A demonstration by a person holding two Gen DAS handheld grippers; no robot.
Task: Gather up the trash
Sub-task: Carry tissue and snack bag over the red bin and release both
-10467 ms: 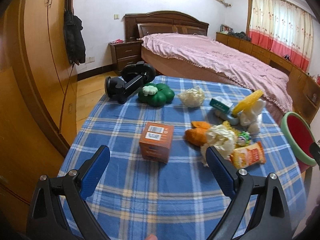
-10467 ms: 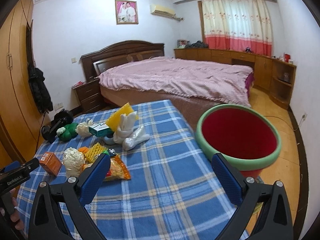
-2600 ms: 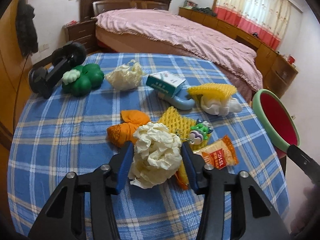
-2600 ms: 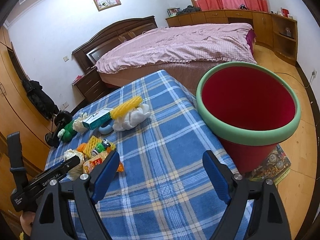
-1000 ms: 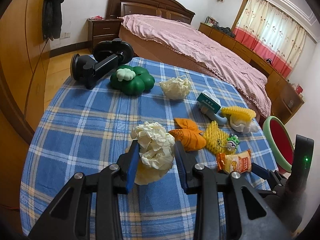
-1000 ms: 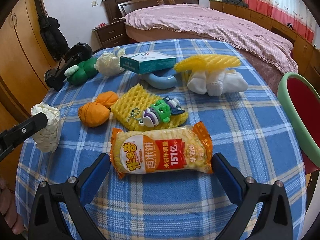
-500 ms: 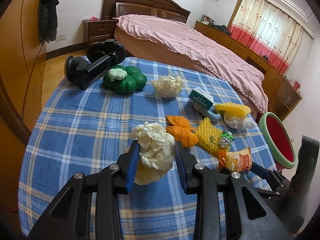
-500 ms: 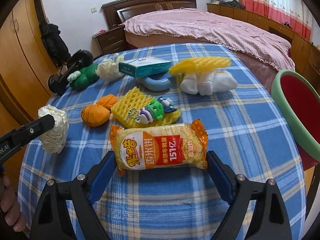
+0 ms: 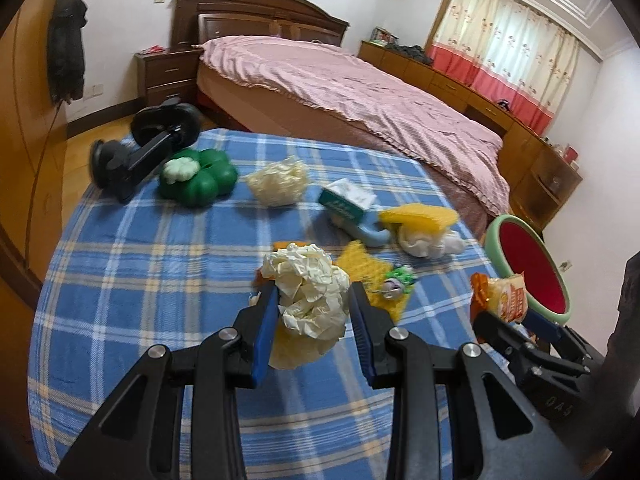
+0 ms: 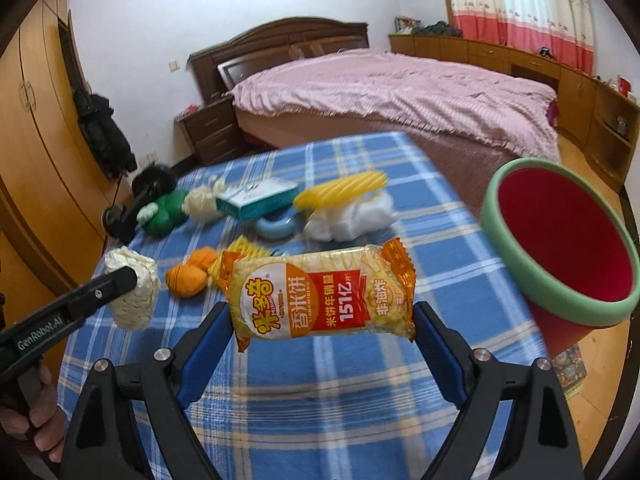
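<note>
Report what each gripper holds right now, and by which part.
The left gripper grips the crumpled paper ball by its sides. The right gripper holds the rice cracker packet by its two short ends, clear of the table.

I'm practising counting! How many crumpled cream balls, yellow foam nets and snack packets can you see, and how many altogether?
Crumpled cream balls: 2
Yellow foam nets: 2
Snack packets: 1
Total: 5
</note>
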